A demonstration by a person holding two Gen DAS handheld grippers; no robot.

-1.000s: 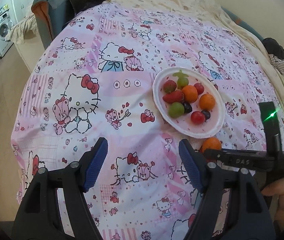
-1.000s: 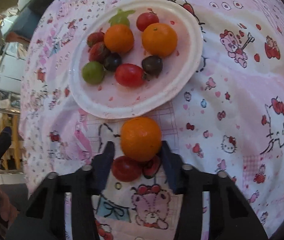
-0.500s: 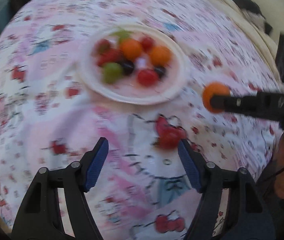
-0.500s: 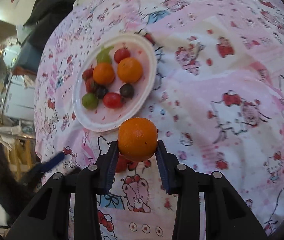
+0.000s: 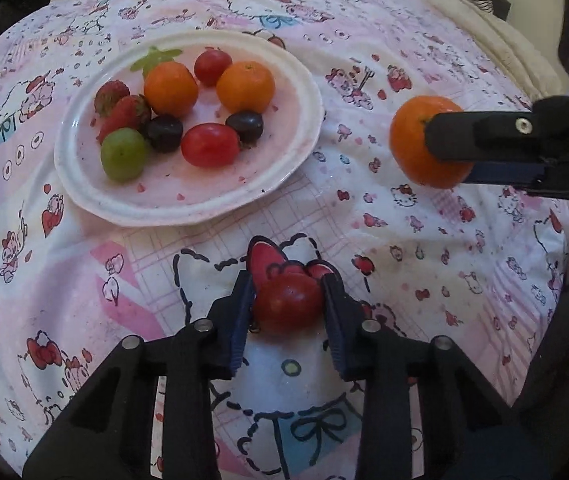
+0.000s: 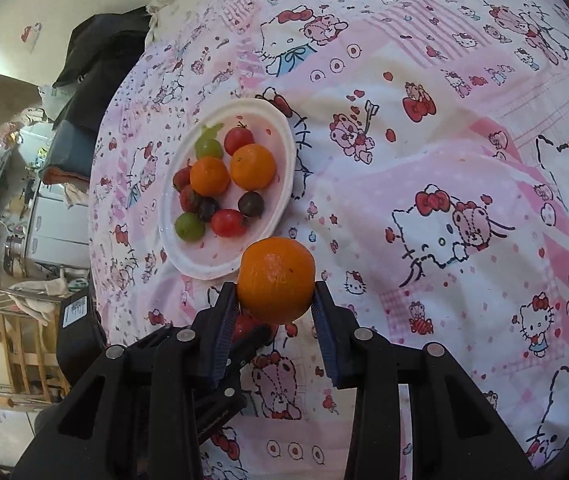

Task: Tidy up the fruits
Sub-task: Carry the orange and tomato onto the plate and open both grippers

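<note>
Closing on a red tomato (image 5: 288, 303), the left gripper (image 5: 289, 300) has the fruit squarely between its two blue pads (image 5: 241, 320), both pads against its sides. Tomato sits on the pink cartoon-print cloth (image 5: 424, 240), just below the plate (image 5: 188, 208), not on it. Right gripper (image 6: 275, 300) is clamped on an orange (image 6: 276, 280), held between its fingertips clear of the cloth, near the plate's lower rim in its own view; in the left view it is off to the plate's right. Plate carries two oranges, two red tomatoes, two dark grapes, green grapes and strawberries. Left gripper partly shows under the right one in the right view.
</note>
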